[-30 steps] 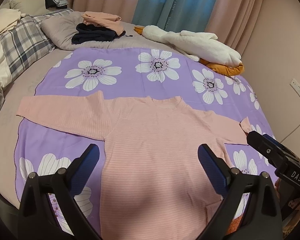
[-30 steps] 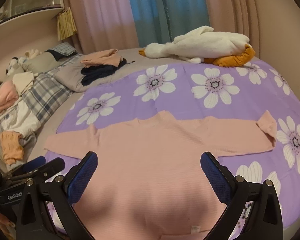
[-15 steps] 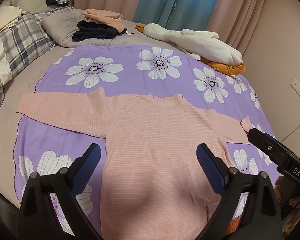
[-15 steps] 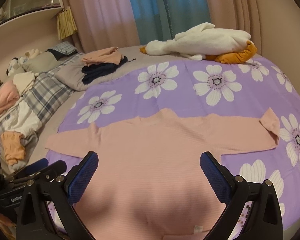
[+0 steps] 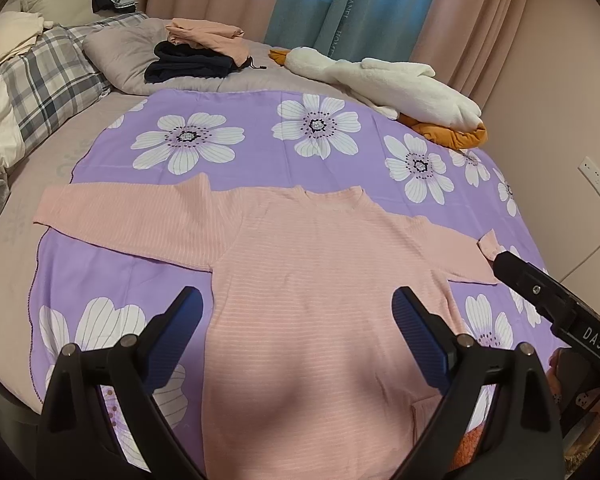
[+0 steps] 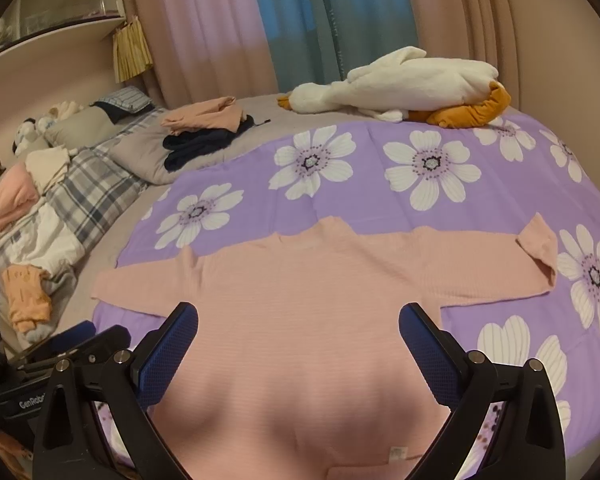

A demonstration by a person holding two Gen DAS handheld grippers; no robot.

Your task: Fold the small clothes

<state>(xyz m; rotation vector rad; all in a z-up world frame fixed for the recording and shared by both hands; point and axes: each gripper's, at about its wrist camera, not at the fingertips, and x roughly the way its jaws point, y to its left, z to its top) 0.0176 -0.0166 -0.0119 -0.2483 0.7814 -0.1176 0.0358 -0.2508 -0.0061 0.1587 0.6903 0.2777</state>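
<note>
Now the pink sweater (image 5: 312, 280) lies flat on the purple flowered sheet (image 5: 260, 152), sleeves spread. Both the left gripper (image 5: 298, 316) and right gripper (image 6: 298, 328) hover above it, jaws wide apart, holding nothing.

Dim, warm indoor light, a soft shadow pooling on the near sweater (image 5: 300, 412), heavy fisheye bending with black corners, and the right view looking slightly softer.

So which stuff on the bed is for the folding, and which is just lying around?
For the folding:
pink top, spread flat
purple flower sheet under it
left claw and right claw, both open

Just lying around:
goose toy
dark clothes pile
checked blanket
</note>
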